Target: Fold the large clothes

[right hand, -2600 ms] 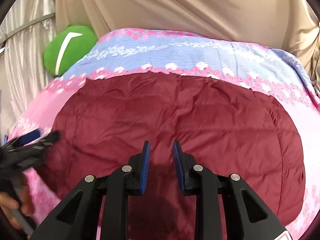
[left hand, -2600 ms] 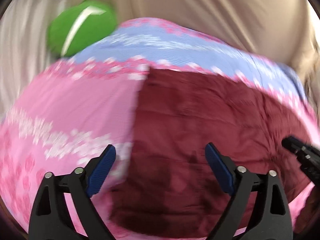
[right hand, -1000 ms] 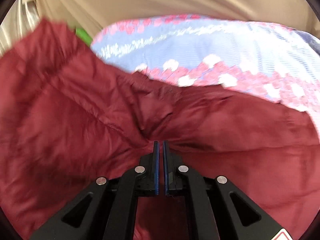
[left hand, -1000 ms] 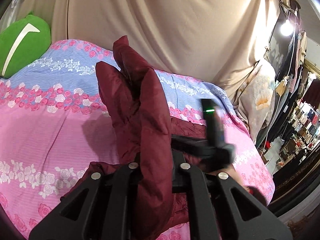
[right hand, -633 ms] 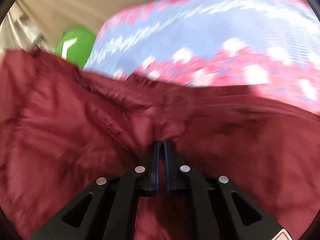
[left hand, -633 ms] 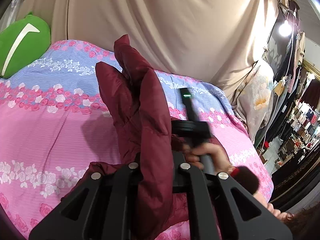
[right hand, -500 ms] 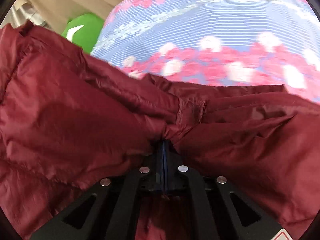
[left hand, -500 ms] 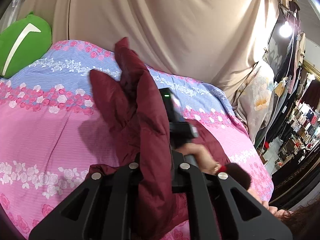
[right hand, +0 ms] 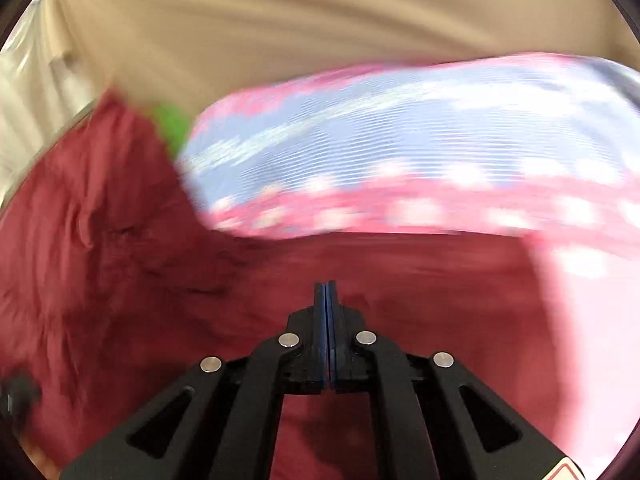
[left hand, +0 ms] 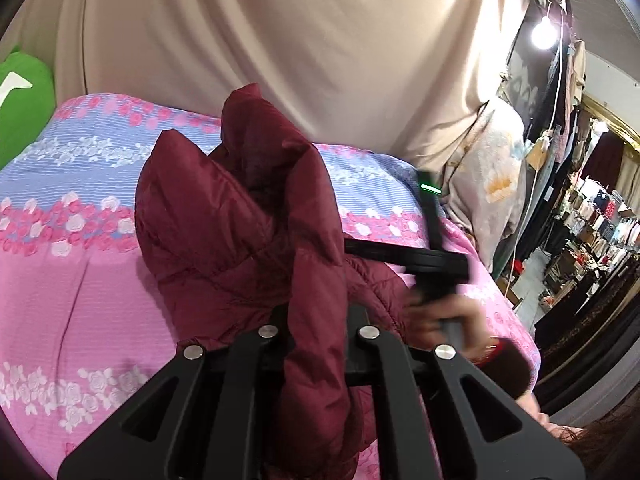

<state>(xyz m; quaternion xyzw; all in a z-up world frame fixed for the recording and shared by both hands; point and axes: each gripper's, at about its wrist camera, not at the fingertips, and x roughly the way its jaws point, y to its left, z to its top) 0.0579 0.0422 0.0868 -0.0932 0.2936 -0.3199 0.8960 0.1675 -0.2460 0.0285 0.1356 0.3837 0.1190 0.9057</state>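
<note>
A dark red puffer jacket (left hand: 240, 224) lies partly bunched on a pink and blue flowered bedspread (left hand: 72, 280). My left gripper (left hand: 316, 320) is shut on a thick fold of the jacket and holds it up off the bed. The right gripper shows in the left wrist view (left hand: 432, 260) to the right of the fold, held in a hand. In the blurred right wrist view my right gripper (right hand: 326, 292) has its jaws pressed together above the jacket (right hand: 420, 280), with no cloth seen between them. The jacket's raised part (right hand: 80, 220) rises at the left.
A green pillow (left hand: 20, 108) sits at the bed's far left corner. A beige curtain (left hand: 300, 52) hangs behind the bed. At the right are a floral cloth (left hand: 492, 184), a bright bulb (left hand: 542, 34) and racks of clothes (left hand: 592, 216).
My left gripper closed on the jacket's edge and lifted it into a standing fold. My right gripper pinched the jacket half a second ago and now has let go and moves fast.
</note>
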